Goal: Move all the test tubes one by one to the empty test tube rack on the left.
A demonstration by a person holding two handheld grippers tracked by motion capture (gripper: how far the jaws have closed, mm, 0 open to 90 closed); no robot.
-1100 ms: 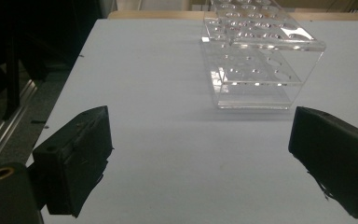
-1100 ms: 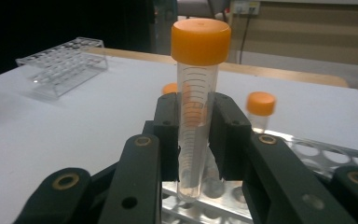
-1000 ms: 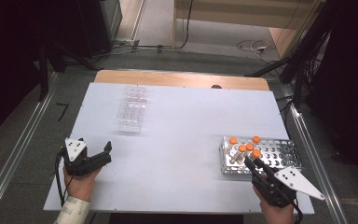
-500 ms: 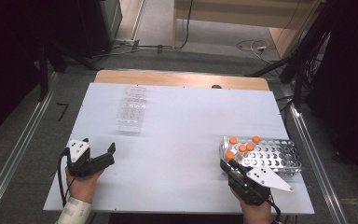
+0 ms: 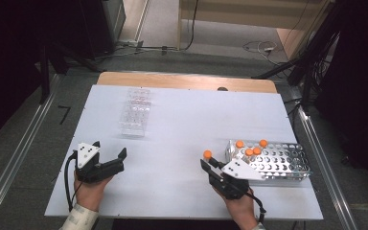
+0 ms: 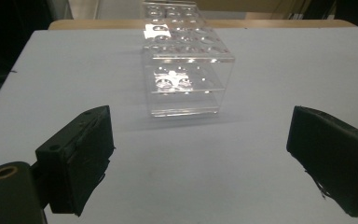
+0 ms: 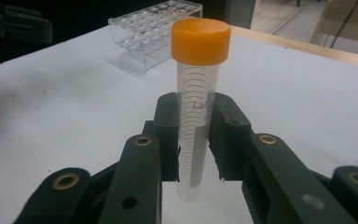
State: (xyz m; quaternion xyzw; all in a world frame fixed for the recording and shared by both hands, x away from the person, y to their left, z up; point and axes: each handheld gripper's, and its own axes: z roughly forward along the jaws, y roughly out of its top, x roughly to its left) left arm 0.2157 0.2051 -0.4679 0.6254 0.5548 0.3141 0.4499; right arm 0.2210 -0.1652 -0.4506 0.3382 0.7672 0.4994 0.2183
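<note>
- Across the middle of the high view lies the white table (image 5: 182,143), on its near side the person's two hands, each with a gripper.
- At the table's right edge stands the metal rack (image 5: 278,160), with four orange-capped tubes (image 5: 249,152) upright in its left end.
- Toward the far left of the table stands the clear rack (image 5: 135,111), its holes bare; the left gripper view looks straight at it (image 6: 186,70), well beyond the jaws.
- At the near left the left gripper (image 5: 109,157) hangs just over the table with its jaws wide apart and nothing between them; in its own view (image 6: 200,154) only bare table shows between the two pads.
- At the near right, just left of the metal rack, the right gripper (image 5: 210,166) has its jaws closed on a tube (image 5: 208,155).
- In the right gripper view the tube (image 7: 196,98) stands upright, pinched at mid-length between both pads, its orange cap (image 7: 200,40) well above the jaws (image 7: 196,140) and its tip below them, clear of either rack.
</note>
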